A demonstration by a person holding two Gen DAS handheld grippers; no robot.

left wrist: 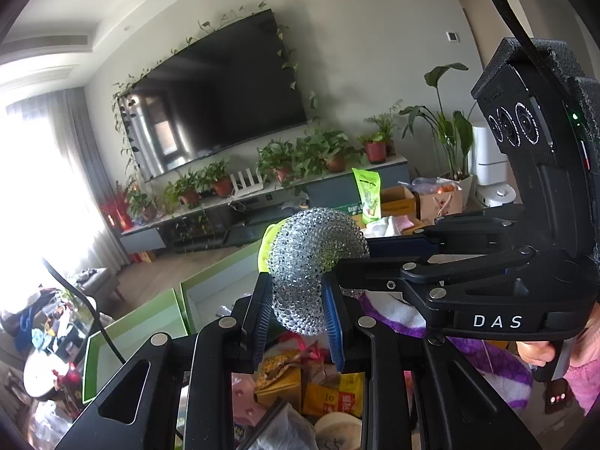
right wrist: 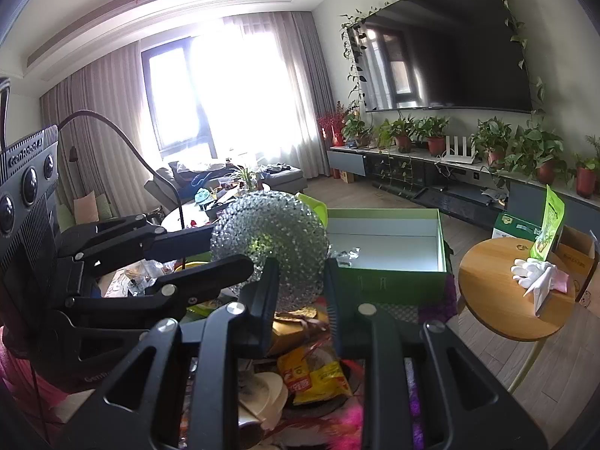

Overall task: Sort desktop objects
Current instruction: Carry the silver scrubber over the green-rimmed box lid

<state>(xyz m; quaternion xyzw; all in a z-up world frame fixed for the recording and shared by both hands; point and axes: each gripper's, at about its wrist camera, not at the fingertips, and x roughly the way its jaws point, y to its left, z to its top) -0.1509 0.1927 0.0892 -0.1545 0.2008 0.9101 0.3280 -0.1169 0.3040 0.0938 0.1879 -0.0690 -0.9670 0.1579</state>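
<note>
A silver sparkly scourer ball (left wrist: 315,251) with a lime-green part (left wrist: 267,247) behind it hangs above the cluttered table. My left gripper (left wrist: 296,296) is shut on its lower end, blue pads (left wrist: 332,318) pressing both sides. My right gripper (left wrist: 352,255) reaches in from the right and touches the same ball. In the right wrist view the scourer ball (right wrist: 270,240) sits between the fingers of my right gripper (right wrist: 300,285), which is shut on its lower part. There my left gripper (right wrist: 228,249) comes in from the left against the ball.
An open green box (right wrist: 386,273) with a white inside stands just beyond the ball. Snack packets (right wrist: 315,375) and a purple cloth (left wrist: 487,367) lie beneath. A round wooden side table (right wrist: 495,288) at the right carries a white glove (right wrist: 528,268) and a green pouch (right wrist: 549,225).
</note>
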